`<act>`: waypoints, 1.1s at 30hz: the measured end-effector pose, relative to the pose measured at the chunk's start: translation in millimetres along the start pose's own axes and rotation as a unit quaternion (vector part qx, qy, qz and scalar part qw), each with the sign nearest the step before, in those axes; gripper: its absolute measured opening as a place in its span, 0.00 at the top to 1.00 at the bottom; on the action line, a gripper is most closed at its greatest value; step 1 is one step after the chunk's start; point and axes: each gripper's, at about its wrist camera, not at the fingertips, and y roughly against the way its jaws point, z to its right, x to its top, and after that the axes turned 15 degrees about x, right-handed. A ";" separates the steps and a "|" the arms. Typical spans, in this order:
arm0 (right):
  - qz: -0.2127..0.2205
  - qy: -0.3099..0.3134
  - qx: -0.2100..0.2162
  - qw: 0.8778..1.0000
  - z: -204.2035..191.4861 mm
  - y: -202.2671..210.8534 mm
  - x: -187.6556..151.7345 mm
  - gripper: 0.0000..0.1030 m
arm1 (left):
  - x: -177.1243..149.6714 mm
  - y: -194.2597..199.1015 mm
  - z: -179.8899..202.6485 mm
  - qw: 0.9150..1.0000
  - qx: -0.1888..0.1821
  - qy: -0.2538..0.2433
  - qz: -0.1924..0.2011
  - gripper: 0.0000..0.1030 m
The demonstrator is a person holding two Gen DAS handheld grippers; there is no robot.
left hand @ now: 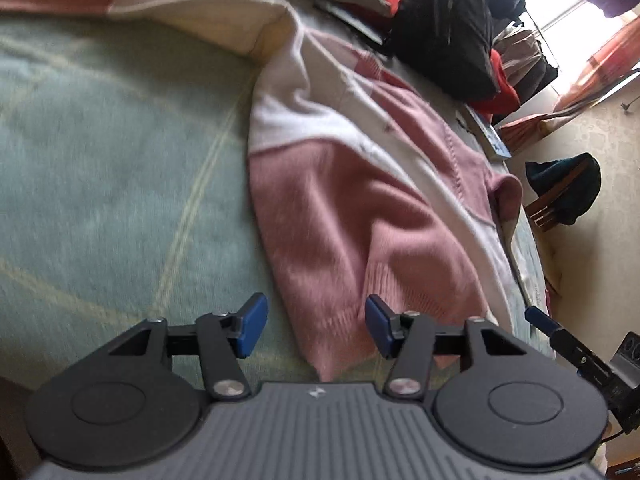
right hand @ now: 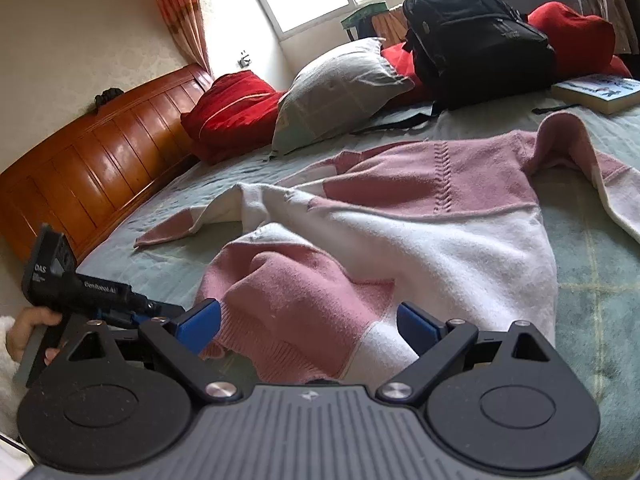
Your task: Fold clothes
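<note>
A pink and white knit sweater (left hand: 360,184) lies spread and rumpled on the pale green bedspread (left hand: 100,168), one sleeve stretched toward the headboard (right hand: 168,232). My left gripper (left hand: 316,330) hovers open over the sweater's pink ribbed hem, and its blue pads do not press on the cloth. My right gripper (right hand: 308,330) stands wide open over the same near edge of the sweater (right hand: 400,224), with pink hem and white cloth lying between its jaws. In the right wrist view a hand (right hand: 28,328) holds the left gripper's body (right hand: 92,288) at the bed's left side.
A black backpack (right hand: 476,40), a grey pillow (right hand: 340,88), red bedding (right hand: 236,112) and a book (right hand: 600,92) sit at the far end of the bed. A wooden headboard (right hand: 100,160) runs along the left. Beyond the bed's edge, a dark garment (left hand: 568,184) hangs on a chair.
</note>
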 end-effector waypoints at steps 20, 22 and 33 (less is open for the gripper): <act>-0.082 0.002 0.031 0.996 -28.3 -32.8 -17.6 0.03 | 6.2 -42.7 -28.2 0.987 -0.117 0.107 0.026 0.43; -0.083 -0.001 0.031 0.996 -28.7 -33.6 -18.0 0.03 | 2.8 -44.1 -30.1 0.984 -0.128 0.117 0.037 0.44; -0.083 -0.006 0.027 0.996 -25.3 -32.1 -20.6 0.03 | -2.5 -60.3 -35.7 0.975 -0.173 0.142 0.009 0.70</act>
